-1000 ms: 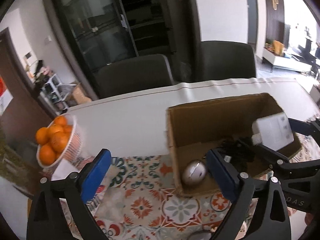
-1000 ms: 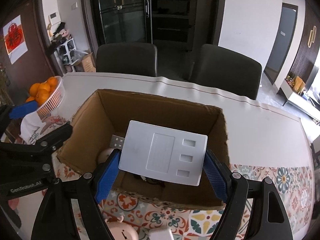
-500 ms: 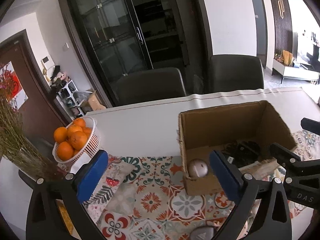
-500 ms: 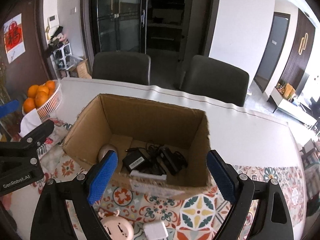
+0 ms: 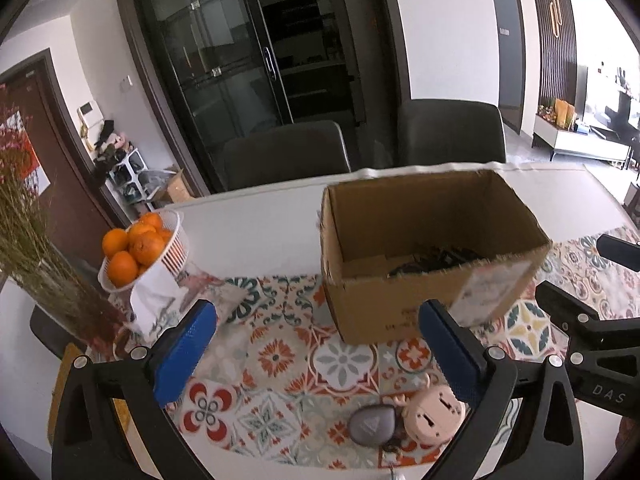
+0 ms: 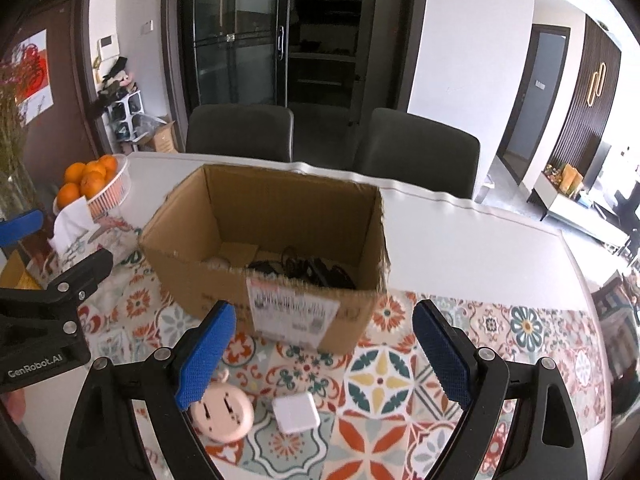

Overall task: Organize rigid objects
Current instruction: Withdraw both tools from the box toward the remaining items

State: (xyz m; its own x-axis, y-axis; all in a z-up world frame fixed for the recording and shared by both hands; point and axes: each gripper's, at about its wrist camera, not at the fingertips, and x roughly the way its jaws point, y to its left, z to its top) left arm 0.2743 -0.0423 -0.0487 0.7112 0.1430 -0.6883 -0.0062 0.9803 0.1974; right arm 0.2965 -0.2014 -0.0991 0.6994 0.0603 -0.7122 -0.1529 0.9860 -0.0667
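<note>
Across the lower half of both wrist views, your two grippers tilt downward over the patterned mat (image 6: 492, 320), side by side. Your left gripper (image 5: 316, 356) has its blue pads spread wide with nothing between them; below it, at the bottom of the frame, lie a grey mouse (image 5: 371, 425) and, touching it, a pink figurine (image 5: 434, 414). Your right gripper (image 6: 324, 352) is likewise wide and empty, with the white charger cube (image 6: 295, 413) on the mat between its fingers, unheld. The cardboard box (image 6: 280, 312) sits at centre frame, just beyond both sets of fingertips, dark cables (image 6: 308, 270) in its bottom. At left stands a basket of oranges (image 5: 140, 248).
</note>
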